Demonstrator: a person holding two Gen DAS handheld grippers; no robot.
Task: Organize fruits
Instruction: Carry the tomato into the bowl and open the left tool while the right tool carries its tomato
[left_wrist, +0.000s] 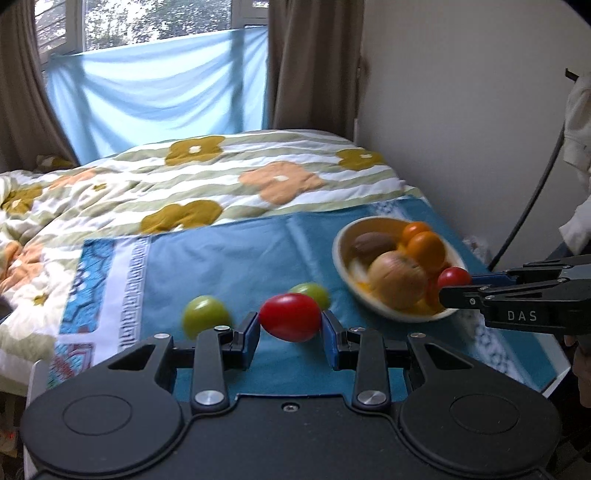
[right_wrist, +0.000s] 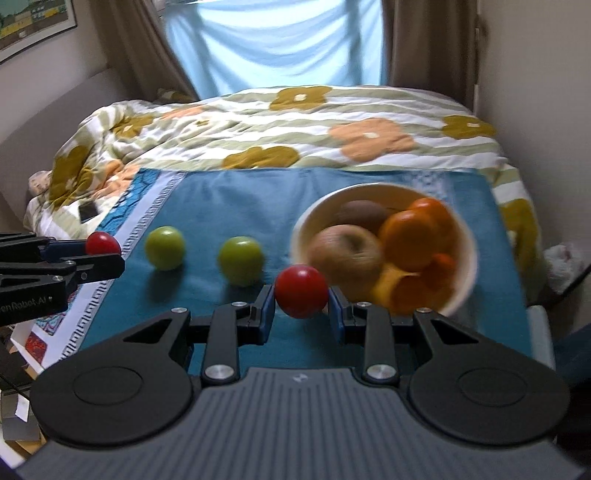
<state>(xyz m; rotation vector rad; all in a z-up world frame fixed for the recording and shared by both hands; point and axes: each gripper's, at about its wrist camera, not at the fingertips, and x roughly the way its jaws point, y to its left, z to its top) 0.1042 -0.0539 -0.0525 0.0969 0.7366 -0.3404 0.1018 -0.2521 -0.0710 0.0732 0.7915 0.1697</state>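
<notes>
1. While each of my tongs is clamped on a fruit, the left gripper (left_wrist: 290, 330) holds an oval red tomato (left_wrist: 290, 316) between its blue pads, lifted clear of the blue cloth (left_wrist: 229, 258).
2. My right gripper (right_wrist: 301, 308) is likewise closed on a rounder red tomato (right_wrist: 301, 291), which sits between its pads just in front of the bowl's near rim.
3. In the left wrist view my right gripper (left_wrist: 456, 291) enters from the right edge, its tomato (left_wrist: 454, 277) showing at the tip, over the near side of the bowl (left_wrist: 341, 254).
4. In the right wrist view my left gripper (right_wrist: 110, 258) enters from the left edge with its tomato (right_wrist: 102, 243) above the cloth's patterned border.
5. Two green fruits lie on the cloth, apart from each other: one to the left (right_wrist: 164, 247), one nearer the bowl (right_wrist: 241, 260).
6. The cream bowl (right_wrist: 467, 236) stands on the right part of the cloth and holds a pale brown apple (right_wrist: 343, 254), a darker brown fruit (right_wrist: 362, 214), several orange fruits (right_wrist: 413, 236) and something yellow (right_wrist: 384, 286) low at the front; blur hides finer detail.
7. Behind the cloth lies a flower-patterned quilt (right_wrist: 295, 122), then brown curtains (left_wrist: 306, 62) flanking a pale blue sheet (left_wrist: 159, 85) hung across the window.
</notes>
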